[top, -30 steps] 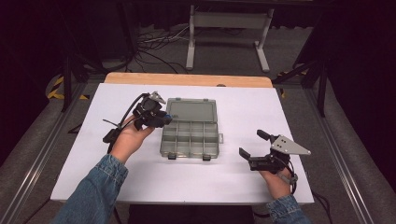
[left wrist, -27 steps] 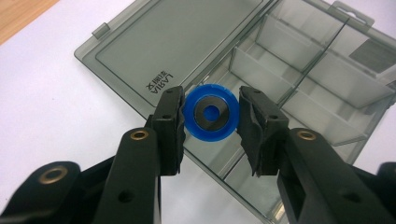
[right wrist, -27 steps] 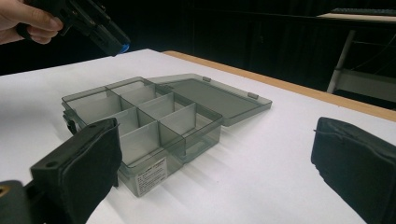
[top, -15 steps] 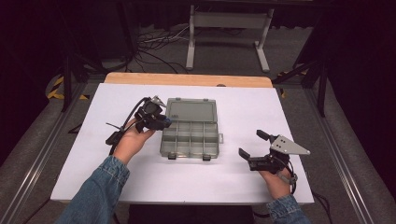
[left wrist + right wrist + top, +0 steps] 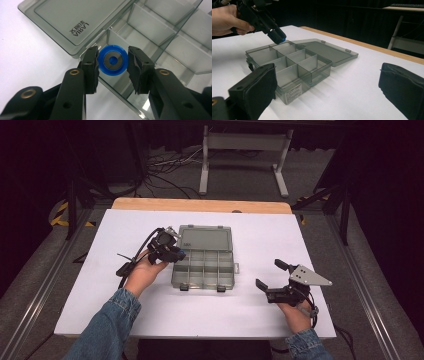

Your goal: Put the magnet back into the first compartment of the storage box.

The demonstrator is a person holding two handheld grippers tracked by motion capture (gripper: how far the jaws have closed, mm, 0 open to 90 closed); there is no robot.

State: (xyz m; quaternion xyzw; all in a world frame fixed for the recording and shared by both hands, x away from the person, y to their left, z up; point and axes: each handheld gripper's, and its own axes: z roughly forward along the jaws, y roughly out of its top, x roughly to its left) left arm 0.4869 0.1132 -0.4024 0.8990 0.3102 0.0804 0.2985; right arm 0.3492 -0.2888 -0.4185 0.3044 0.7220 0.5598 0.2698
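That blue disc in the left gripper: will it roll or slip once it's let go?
The blue disc is round with a metal-looking centre, so it probably rolls if it lands on edge. It looks smooth and hard, likely slippery between the left gripper pads, which touch only its rim. Dropped into the organizer box, the dividers should probably stop it.

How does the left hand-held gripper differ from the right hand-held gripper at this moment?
The left hand-held gripper grips a blue ring between its jaws; the right hand-held gripper holds nothing, its jaws wide apart. The left one hangs over a corner compartment of the open organizer box; the right one sits on the white table, apart from the box. Both have black jaws.
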